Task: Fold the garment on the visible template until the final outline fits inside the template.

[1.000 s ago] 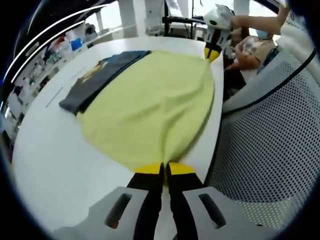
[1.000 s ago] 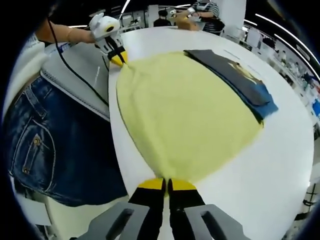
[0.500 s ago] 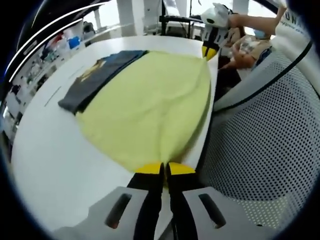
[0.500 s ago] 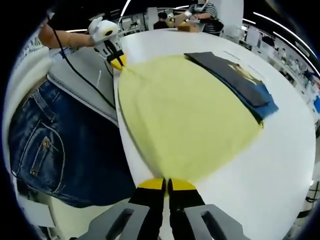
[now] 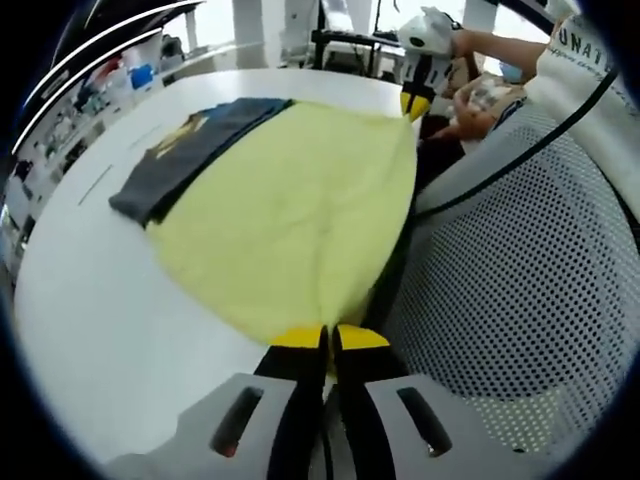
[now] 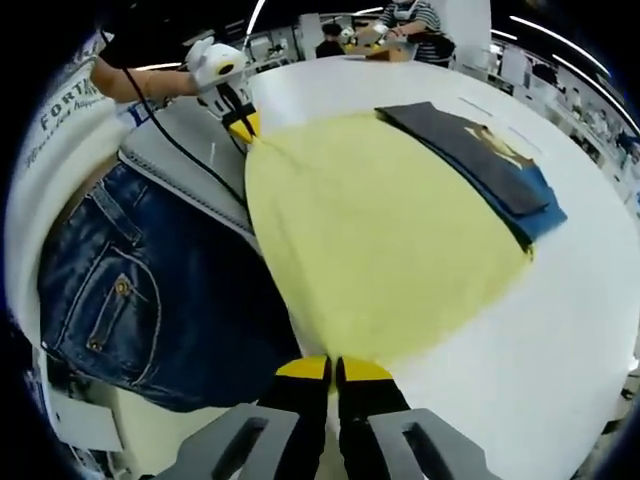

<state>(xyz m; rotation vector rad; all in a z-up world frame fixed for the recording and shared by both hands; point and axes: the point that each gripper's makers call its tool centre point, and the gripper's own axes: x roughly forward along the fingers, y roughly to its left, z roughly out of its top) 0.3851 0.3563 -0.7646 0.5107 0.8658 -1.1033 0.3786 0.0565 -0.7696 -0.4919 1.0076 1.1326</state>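
Both grippers are clamped tight on the yellow garment (image 5: 290,210), each pinching an edge: the left gripper (image 5: 328,338) at bottom center of its view, the right gripper (image 6: 334,370) likewise. The garment sits spread mid-frame on the white table (image 6: 560,340), overlapping a dark folded garment (image 6: 480,160) at upper right.

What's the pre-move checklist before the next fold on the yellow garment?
1. Left tool shut on a corner of the yellow garment: ok.
2. Right tool shut on the other near corner: ok.
3. Garment spread flat on the white table, no big wrinkles: ok.
4. Near edge kept on the table: not ok, it hangs past the table edge toward the person.
5. Dark folded garment clear of the fold path: not ok, it lies at the yellow garment's far edge, seemingly partly under it.
6. Template outline visible: cannot tell.
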